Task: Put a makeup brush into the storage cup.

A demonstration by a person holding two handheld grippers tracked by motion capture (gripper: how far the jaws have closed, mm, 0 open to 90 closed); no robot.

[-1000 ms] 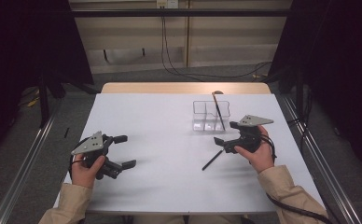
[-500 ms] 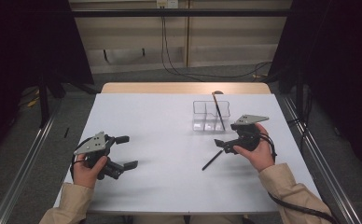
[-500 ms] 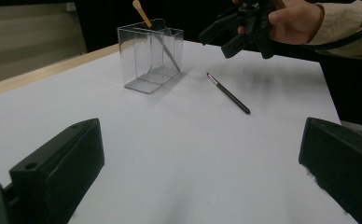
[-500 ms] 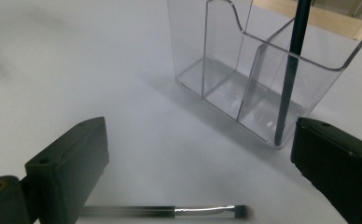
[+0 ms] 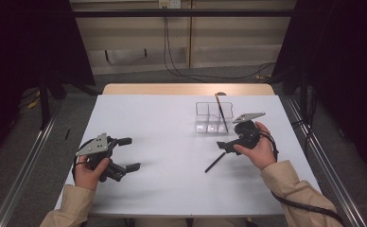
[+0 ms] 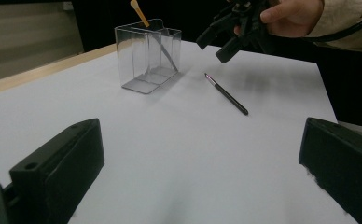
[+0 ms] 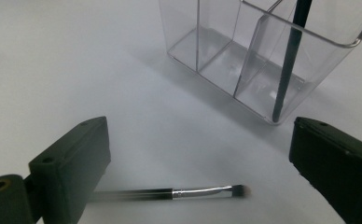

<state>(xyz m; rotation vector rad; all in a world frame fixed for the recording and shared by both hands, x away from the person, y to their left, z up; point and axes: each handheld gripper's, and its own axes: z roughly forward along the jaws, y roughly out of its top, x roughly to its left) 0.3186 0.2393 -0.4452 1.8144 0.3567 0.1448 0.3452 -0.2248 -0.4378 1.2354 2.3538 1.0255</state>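
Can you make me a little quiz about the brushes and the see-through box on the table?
1. True or false: a brush stands tilted inside the clear box.
2. Where is the other brush? A) lying flat on the table B) in the box C) clamped by a gripper
3. Fill in: the right gripper hovers above the lying brush with its jaws ____.

Key: 1 true; 2 A; 3 open.
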